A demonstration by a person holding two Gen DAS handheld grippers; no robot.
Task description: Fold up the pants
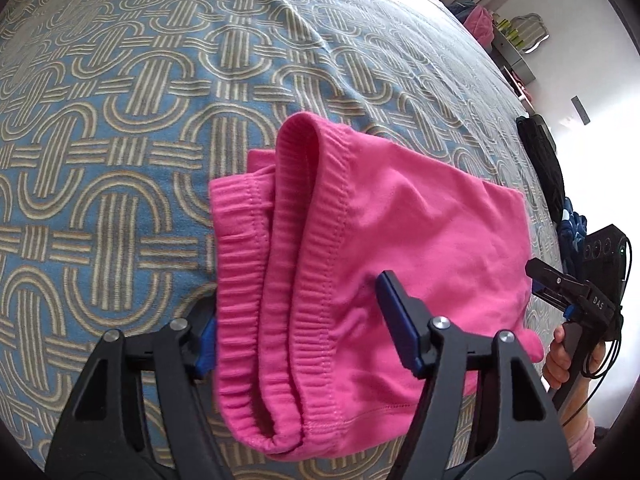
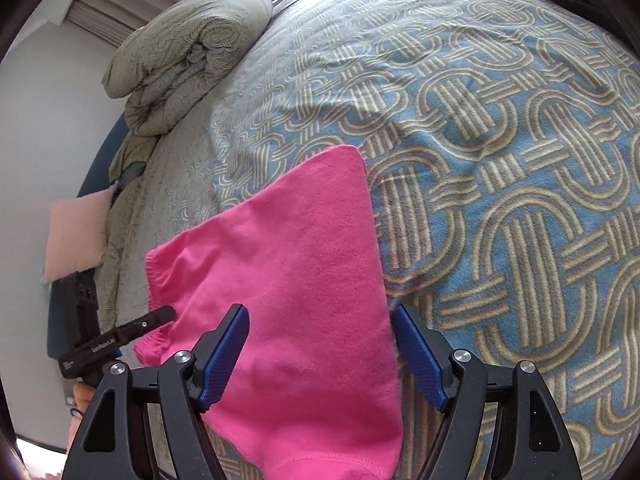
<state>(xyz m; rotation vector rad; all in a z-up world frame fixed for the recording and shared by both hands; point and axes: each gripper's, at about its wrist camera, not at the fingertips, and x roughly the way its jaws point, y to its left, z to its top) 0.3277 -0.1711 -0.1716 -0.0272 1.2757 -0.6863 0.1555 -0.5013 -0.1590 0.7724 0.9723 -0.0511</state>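
The pink pants [image 1: 376,264] lie folded into a compact bundle on the patterned bedspread [image 1: 120,160], ribbed waistband layers stacked at their left side. My left gripper [image 1: 296,320] is open, its blue pads straddling the waistband end, the left pad hidden behind the cloth. In the right wrist view the pants [image 2: 292,264] run up the middle, and my right gripper [image 2: 320,356] is open with a pad on either side of the near end. The right gripper also shows in the left wrist view [image 1: 560,284], and the left gripper shows in the right wrist view [image 2: 132,332] by the waistband corner.
A rolled quilt [image 2: 180,60] and a pink pillow [image 2: 76,236] lie at the bed's far left edge. A black garment [image 1: 540,160] and blue clothing [image 1: 572,228] lie at the right edge of the bed. Shelves [image 1: 516,48] stand beyond.
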